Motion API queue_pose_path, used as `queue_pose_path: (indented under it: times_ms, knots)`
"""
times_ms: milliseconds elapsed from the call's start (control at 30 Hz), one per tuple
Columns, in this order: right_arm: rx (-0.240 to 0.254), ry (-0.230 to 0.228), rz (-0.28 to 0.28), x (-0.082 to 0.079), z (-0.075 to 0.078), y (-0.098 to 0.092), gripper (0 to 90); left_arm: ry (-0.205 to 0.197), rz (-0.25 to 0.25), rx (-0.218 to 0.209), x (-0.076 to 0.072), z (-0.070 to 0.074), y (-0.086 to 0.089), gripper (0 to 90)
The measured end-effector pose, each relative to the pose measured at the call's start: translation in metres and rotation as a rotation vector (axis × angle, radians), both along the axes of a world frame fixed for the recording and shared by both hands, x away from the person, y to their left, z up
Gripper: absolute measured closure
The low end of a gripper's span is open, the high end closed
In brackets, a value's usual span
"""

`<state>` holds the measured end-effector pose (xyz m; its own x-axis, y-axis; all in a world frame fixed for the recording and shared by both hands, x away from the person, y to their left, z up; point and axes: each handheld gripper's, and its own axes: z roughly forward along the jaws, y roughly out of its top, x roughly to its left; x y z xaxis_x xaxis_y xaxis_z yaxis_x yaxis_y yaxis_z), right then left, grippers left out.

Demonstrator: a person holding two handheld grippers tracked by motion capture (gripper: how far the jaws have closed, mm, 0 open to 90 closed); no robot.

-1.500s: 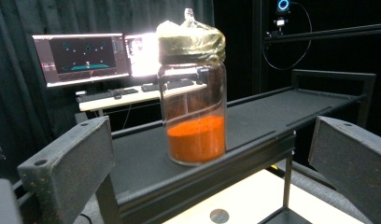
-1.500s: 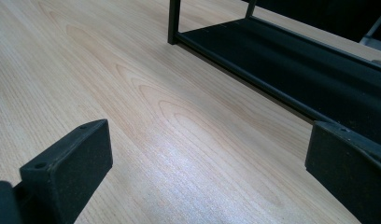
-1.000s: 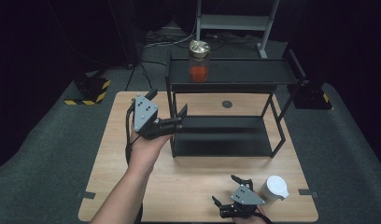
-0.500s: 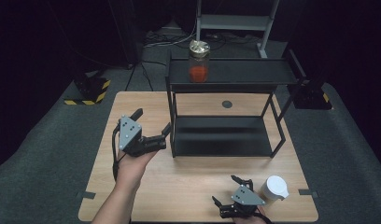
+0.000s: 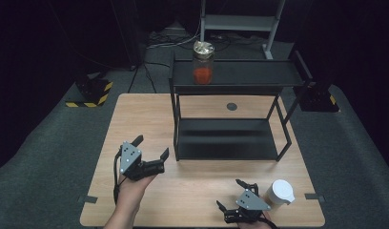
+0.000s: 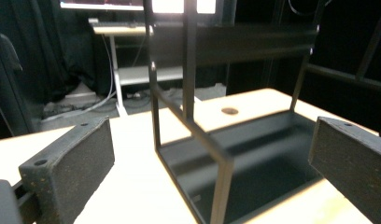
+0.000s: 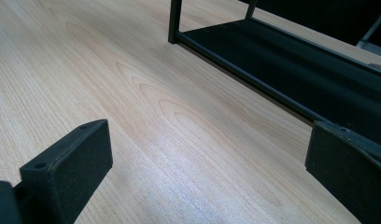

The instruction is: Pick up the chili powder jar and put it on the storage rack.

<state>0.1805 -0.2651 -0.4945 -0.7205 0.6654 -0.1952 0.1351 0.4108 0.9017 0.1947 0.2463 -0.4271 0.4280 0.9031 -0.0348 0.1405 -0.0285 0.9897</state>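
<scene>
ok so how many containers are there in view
2: a glass jar with red contents on the black shelf rack's top tier, and a white lidded cup on the table's near right, beside the right gripper.

Honestly can't read any words, brands or numbers anywhere, the jar (image 5: 203, 62) on top of the black rack (image 5: 230, 90) has no label I can make out, and the only sign-like marking is the yellow-and-black hazard striping (image 5: 90, 98) on the floor left of the rack.
</scene>
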Motion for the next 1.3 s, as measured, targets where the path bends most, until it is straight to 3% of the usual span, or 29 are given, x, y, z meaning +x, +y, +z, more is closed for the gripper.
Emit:
queue_pose_path:
  times_ms: [633, 900, 1033, 1167, 1300]
  knots:
    - [-0.002, 0.0, -0.001, 0.0, 0.0, 0.0, 0.0, 0.166, 0.006, 0.104, -0.02, -0.054, -0.007, 0.2]
    - [-0.005, 0.0, -0.003, 0.0, 0.0, 0.001, 0.0, 0.218, 0.017, 0.137, -0.025, -0.066, -0.008, 0.2]
    - [-0.005, 0.0, -0.003, -0.001, 0.0, 0.001, 0.0, 0.236, 0.019, 0.162, -0.026, -0.069, -0.009, 0.2]
    - [-0.006, 0.002, -0.003, 0.0, 0.001, 0.001, 0.0, 0.224, 0.022, 0.182, -0.03, -0.07, -0.011, 0.4]
    - [-0.007, 0.007, -0.001, 0.001, 0.001, 0.001, 0.0, 0.211, 0.022, 0.231, -0.033, -0.069, -0.017, 0.3]
